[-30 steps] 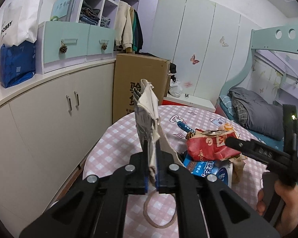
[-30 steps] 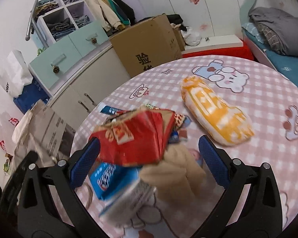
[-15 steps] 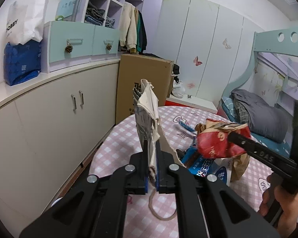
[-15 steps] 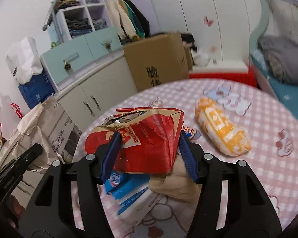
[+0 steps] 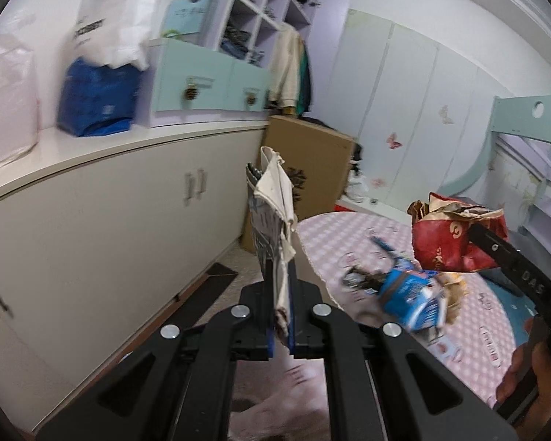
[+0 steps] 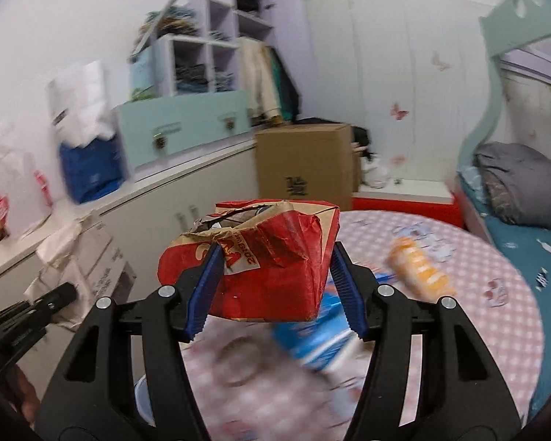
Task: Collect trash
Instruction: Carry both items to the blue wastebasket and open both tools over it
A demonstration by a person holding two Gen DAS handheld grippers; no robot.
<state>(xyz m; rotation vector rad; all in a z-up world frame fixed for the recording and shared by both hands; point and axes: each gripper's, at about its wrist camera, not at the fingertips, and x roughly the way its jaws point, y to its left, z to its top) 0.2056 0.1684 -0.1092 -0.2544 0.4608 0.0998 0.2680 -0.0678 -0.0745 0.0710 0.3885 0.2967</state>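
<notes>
My left gripper point(image 5: 281, 294) is shut on the rim of a beige printed paper bag point(image 5: 272, 198), which stands up from the jaws beside the table's left edge. In the right wrist view that paper bag point(image 6: 92, 257) and the left gripper point(image 6: 55, 294) sit at the lower left. My right gripper point(image 6: 275, 253) is shut on a crumpled red paper bag point(image 6: 275, 275) with a torn top, held above the pink checked table point(image 6: 477, 257). The left wrist view shows the red bag point(image 5: 448, 242) raised at the right, a hand below it.
A blue snack packet point(image 6: 312, 338) and an orange packet point(image 6: 418, 268) lie on the table. A cardboard box point(image 6: 305, 161) stands behind it on the floor. White cabinets point(image 5: 92, 220) run along the left wall. A bed point(image 6: 514, 191) is at the right.
The right gripper closed on the red bag and lifted it off the table. The left gripper, still holding the paper bag, swung left away from the table.
</notes>
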